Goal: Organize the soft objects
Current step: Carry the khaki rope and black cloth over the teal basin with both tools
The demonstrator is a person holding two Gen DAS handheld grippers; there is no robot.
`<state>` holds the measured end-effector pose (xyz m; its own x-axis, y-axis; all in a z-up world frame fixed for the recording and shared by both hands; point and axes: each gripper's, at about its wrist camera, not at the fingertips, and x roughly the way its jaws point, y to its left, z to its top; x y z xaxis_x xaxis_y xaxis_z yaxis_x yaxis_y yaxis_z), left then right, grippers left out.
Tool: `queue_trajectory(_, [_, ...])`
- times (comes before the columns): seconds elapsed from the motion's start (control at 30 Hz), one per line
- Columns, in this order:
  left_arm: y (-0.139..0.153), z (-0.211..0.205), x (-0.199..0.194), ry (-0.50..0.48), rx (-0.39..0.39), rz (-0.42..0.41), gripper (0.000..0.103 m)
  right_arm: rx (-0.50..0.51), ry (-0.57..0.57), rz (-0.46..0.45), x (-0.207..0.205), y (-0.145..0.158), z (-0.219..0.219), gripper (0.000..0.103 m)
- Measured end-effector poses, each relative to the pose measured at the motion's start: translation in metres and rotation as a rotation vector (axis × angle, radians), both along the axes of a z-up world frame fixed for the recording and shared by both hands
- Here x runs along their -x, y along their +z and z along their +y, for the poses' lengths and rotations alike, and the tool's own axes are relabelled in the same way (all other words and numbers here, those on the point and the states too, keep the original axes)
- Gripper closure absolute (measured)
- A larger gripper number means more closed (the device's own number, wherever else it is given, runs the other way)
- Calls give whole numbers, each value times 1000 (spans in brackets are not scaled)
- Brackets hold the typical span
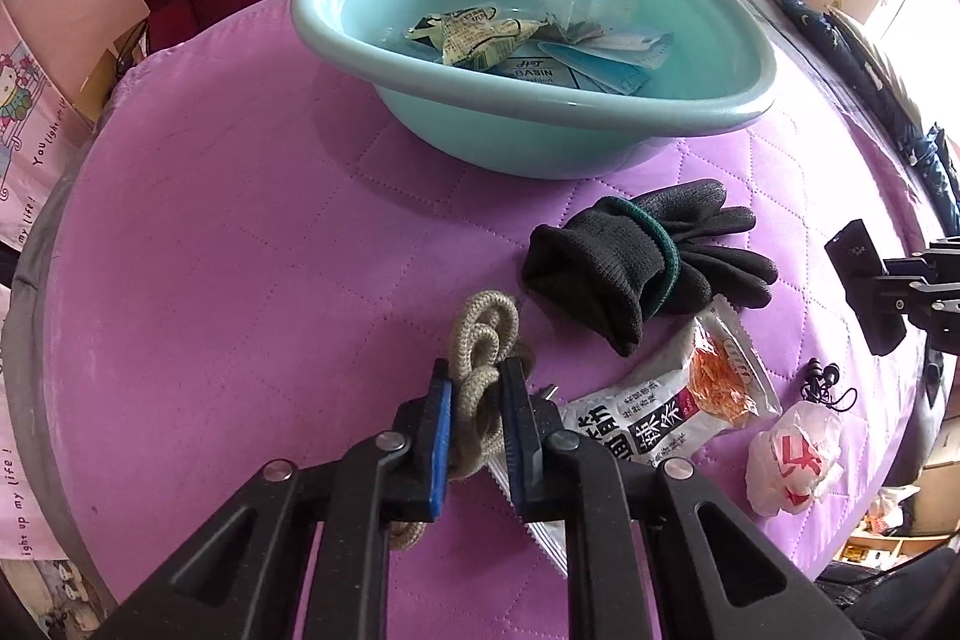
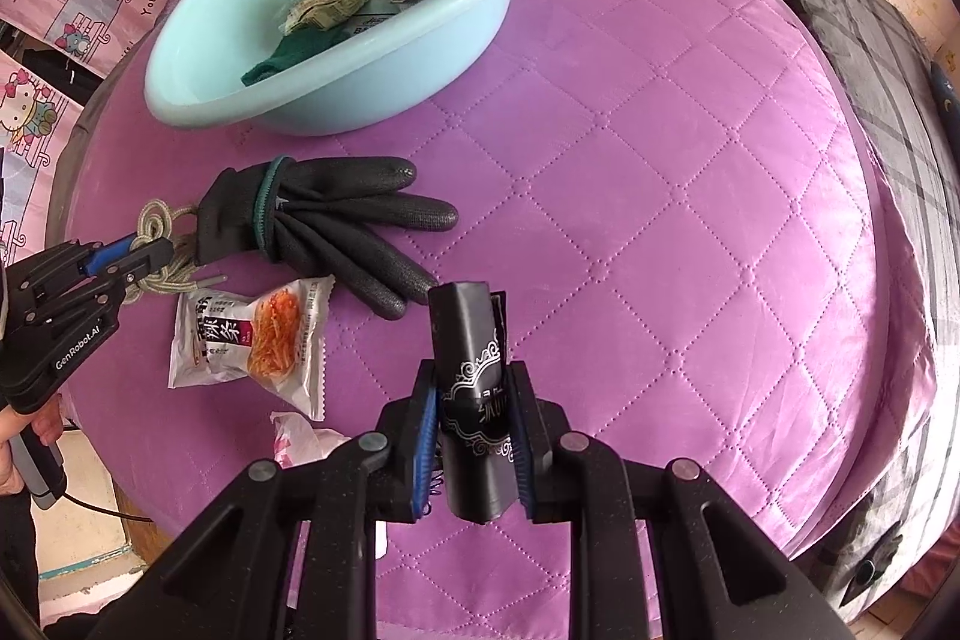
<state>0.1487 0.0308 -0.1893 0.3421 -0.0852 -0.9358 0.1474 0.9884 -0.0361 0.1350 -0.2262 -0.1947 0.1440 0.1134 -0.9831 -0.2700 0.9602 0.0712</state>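
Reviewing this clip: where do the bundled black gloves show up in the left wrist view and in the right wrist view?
Left wrist view: the black gloves lie right of centre on the purple quilt, just below the teal basin.
Right wrist view: the black gloves lie left of centre, fingers pointing right, again below the basin.
Shared landmark: the snack packet, nearer the camera than the gloves in both.

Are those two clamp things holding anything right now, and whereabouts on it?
Yes. The left gripper pinches the coiled beige cord across its near loops. The right gripper clamps the black packet around its lower half.
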Motion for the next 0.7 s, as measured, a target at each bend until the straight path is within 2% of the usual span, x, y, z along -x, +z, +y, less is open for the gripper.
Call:
queue_trajectory(0.23, [20, 12, 24, 42, 12, -23, 88, -5, 38, -17, 11, 9, 5, 81])
queue_trajectory(0.7, [47, 2, 62, 73, 18, -66, 88, -18, 75, -67, 32, 29, 9, 81])
